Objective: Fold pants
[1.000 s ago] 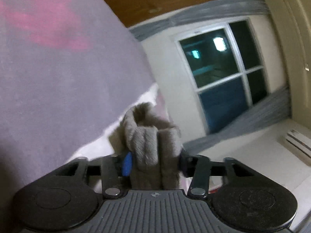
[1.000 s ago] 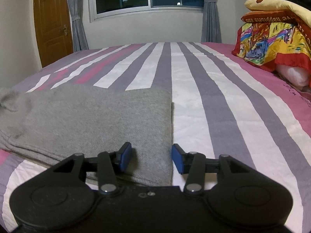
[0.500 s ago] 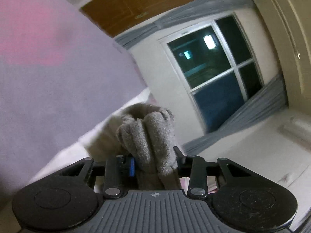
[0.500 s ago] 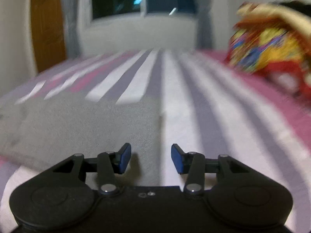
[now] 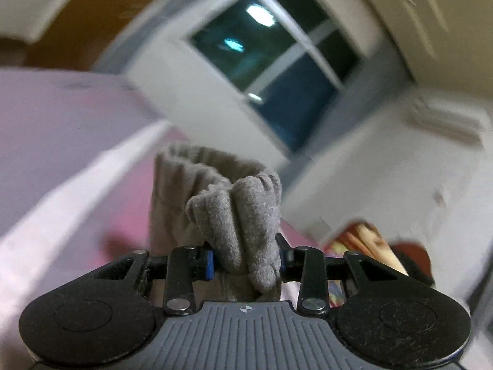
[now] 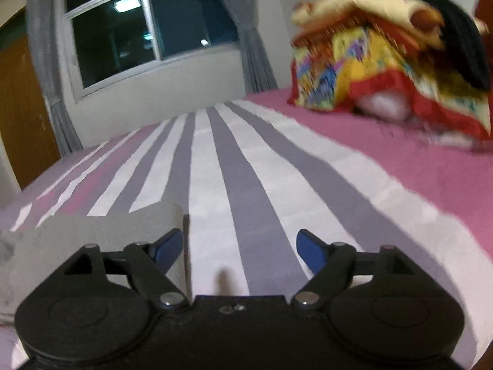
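grey fabric of the pants (image 5: 237, 215) is seen bunched between the fingers of the left gripper (image 5: 245, 263), which is closed on a thick ribbed fold, most likely a cuff or waistband. the clamped part is raised, and the left wrist view is tilted and blurred, so that a window (image 5: 277, 61), a white wall and a piece of the pink and white bed sheet (image 5: 61, 166) are shown at an angle. behind the pinched fold, more of the grey cloth is seen going down toward the sheet.

in the right wrist view the right gripper (image 6: 240, 248) is held wide apart, with nothing between its blue pads (image 6: 309, 249). it is kept low over the bed (image 6: 246, 169), which is covered with a sheet of purple, white and pink stripes. the rest of the pants (image 6: 92, 237) is laid flat on the bed at the lower left, and its straight right edge is found just beside the left finger of this gripper; whether they touch cannot be told. a colourful pile of bedding (image 6: 385, 71) is placed at the far right of the bed, well apart from the pants. a window (image 6: 148, 27) with grey curtains (image 6: 46, 71) and a wooden door (image 6: 21, 108) are seen behind the bed.
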`<act>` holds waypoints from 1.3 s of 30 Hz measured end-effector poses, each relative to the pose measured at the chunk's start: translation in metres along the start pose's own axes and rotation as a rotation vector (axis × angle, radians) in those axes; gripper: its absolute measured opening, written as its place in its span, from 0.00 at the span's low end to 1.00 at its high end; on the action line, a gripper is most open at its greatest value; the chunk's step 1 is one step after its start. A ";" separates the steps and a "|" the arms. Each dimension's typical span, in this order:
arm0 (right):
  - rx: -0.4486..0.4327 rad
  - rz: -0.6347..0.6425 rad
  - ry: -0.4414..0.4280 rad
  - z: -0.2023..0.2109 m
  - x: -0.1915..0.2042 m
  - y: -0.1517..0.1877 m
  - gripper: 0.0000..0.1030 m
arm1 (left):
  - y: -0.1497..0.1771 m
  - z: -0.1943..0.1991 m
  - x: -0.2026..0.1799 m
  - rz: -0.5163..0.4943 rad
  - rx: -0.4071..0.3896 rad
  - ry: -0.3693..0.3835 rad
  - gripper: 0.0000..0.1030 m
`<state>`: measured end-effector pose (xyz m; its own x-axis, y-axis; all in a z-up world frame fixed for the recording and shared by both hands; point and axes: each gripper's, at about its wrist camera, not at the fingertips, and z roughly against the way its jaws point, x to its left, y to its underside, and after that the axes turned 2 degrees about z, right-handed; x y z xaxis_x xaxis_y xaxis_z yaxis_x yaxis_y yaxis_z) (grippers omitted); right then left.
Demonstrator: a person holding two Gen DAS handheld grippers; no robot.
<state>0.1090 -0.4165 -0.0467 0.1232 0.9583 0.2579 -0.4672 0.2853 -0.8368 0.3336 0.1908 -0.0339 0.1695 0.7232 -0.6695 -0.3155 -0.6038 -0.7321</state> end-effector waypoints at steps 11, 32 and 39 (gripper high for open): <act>-0.002 -0.160 0.153 -0.006 -0.043 0.002 0.89 | 0.120 -0.077 -0.160 -0.281 0.312 0.140 0.35; -0.024 -0.332 0.057 -0.003 -0.077 0.001 0.97 | 0.263 -0.064 -0.255 -0.487 0.556 0.226 0.85; -0.021 -0.269 -0.046 0.003 -0.065 -0.001 0.97 | 0.180 0.040 -0.186 -0.493 0.297 -0.059 0.85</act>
<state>0.0983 -0.4788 -0.0611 0.2001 0.8462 0.4939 -0.4051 0.5305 -0.7446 0.2078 -0.0392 -0.0361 0.3130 0.9178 -0.2442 -0.4629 -0.0770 -0.8831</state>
